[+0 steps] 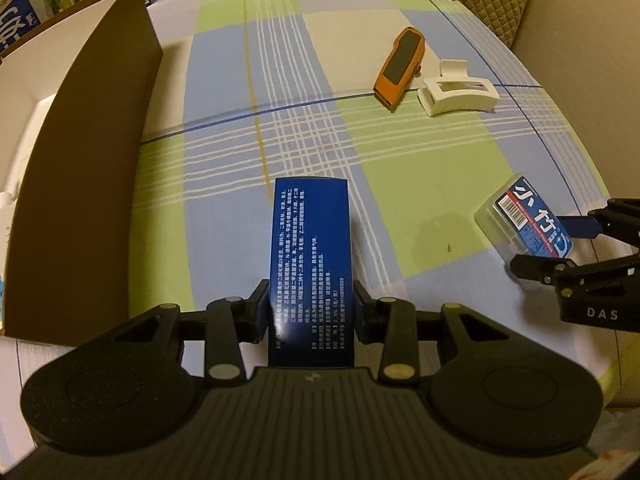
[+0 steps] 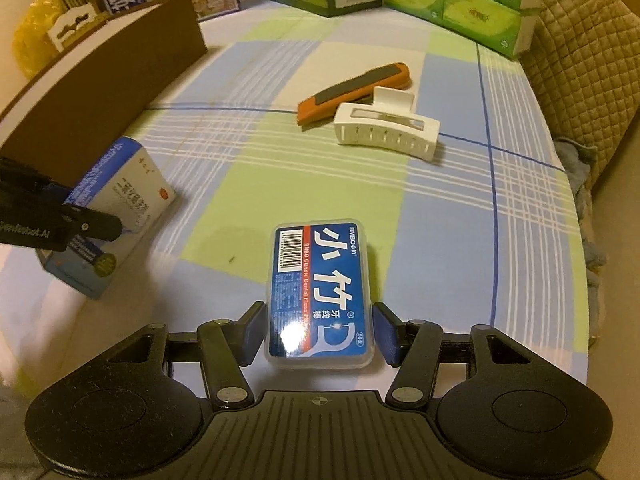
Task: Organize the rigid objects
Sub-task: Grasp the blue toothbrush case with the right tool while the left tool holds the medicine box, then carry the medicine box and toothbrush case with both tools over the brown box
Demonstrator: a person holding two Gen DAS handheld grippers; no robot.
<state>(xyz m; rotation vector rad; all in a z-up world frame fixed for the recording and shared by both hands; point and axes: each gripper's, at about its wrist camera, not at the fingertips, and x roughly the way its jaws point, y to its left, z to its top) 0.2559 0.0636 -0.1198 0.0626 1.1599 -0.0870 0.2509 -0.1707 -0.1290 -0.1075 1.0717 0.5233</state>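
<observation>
On the checked tablecloth [image 1: 420, 152], the left gripper [image 1: 311, 312] is clenched on a blue carton [image 1: 310, 264]; both pads press its long sides, and the printed blue face points up in the left wrist view. The right wrist view shows what that view hides: the carton [image 2: 116, 204] also has white faces, and it sits near the left, just in front of the brown box wall [image 2: 104, 76].

The right gripper [image 2: 319, 330] straddles a clear floss-pick case [image 2: 320, 296] with a blue label. From the right wrist view its pads stand just beside the case's long sides; whether they press it cannot be told. The left wrist view shows the same case [image 1: 524, 220] at the near right, between the two black fingers.

Farther away, right of centre, an orange utility knife [image 2: 354, 90] lies just beside a white hair claw clip [image 2: 386, 128]. Only the right wrist view shows the clip's slotted side and the green tissue packs [image 2: 476, 12] at the far edge in full.
</observation>
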